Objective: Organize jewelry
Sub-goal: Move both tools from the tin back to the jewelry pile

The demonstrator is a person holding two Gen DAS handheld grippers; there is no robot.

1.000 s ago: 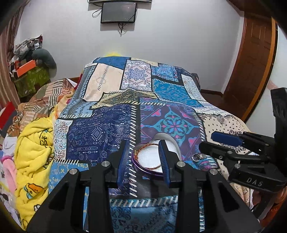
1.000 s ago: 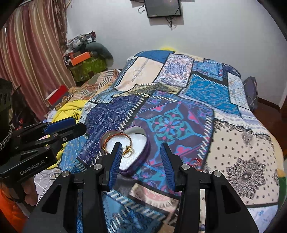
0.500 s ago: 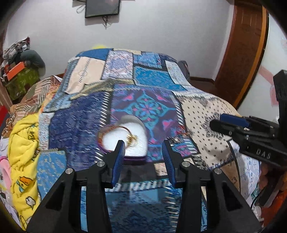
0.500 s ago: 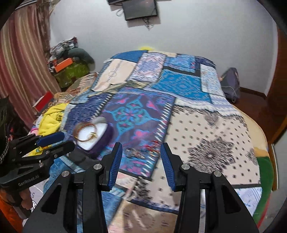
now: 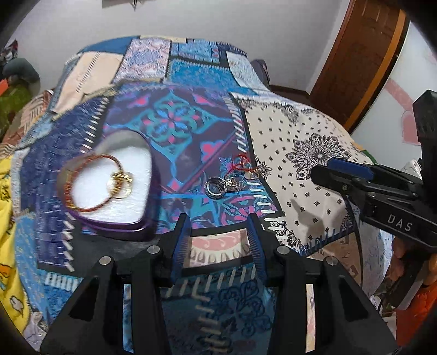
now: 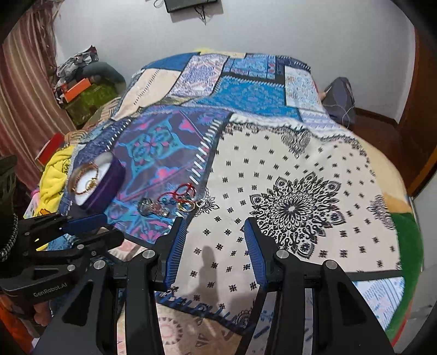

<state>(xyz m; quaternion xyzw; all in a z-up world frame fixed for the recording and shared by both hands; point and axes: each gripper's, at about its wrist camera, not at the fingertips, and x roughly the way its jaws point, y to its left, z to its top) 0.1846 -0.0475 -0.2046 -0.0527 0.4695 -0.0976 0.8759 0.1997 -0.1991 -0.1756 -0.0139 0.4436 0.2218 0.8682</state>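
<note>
bangle [image 5: 90, 185] in heart box [image 5: 114, 224], loose jewelry [image 5: 232, 180] beside

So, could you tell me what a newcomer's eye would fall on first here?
Probably the purple heart-shaped box on the patchwork bedspread, holding a bangle and gold rings. To its right, loose jewelry lies on the cloth, ahead of the open left gripper.

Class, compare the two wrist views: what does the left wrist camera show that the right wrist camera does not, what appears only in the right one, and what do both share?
Only the left wrist view shows the right gripper and the pink wall decoration. Only the right wrist view shows the striped curtain, the wall screen and the left gripper. Both show the purple jewelry box with a bangle inside, and loose jewelry on the bedspread.
</note>
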